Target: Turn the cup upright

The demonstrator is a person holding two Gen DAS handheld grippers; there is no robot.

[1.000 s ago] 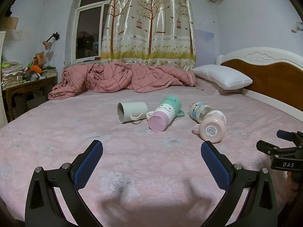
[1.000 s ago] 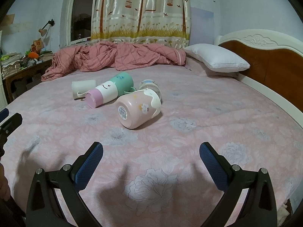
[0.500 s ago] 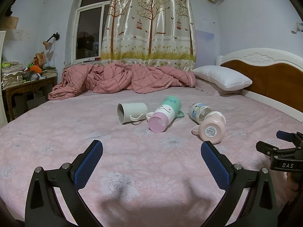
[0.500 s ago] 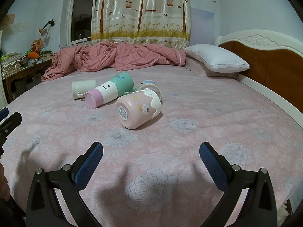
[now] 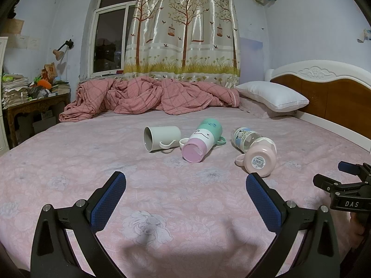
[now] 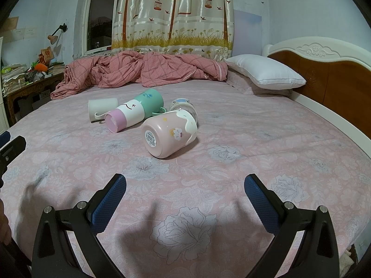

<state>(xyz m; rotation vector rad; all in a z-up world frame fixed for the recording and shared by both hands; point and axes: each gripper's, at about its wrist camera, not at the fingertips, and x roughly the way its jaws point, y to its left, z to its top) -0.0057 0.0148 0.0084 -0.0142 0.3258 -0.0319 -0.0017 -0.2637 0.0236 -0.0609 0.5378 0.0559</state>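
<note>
- A pink floral bed (image 6: 266,139) is carrying four cups, all lying on their sides.
- The pink cup (image 6: 168,136) (base facing the camera) is lying nearest the right claw (image 6: 185,191).
- Both claws, including the left claw (image 5: 185,188), are hovering with fingers spread wide and gripping nothing, probably lining up an approach.

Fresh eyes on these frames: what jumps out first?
Four cups lying on their sides mid-bed on the pink floral bedsheet: a pale pink mug with a barcode sticker nearest, a pink-white-and-green smiley-face cup, a plain white mug and a clear printed glass. Both open claws, left and right, hover empty short of them.
</note>
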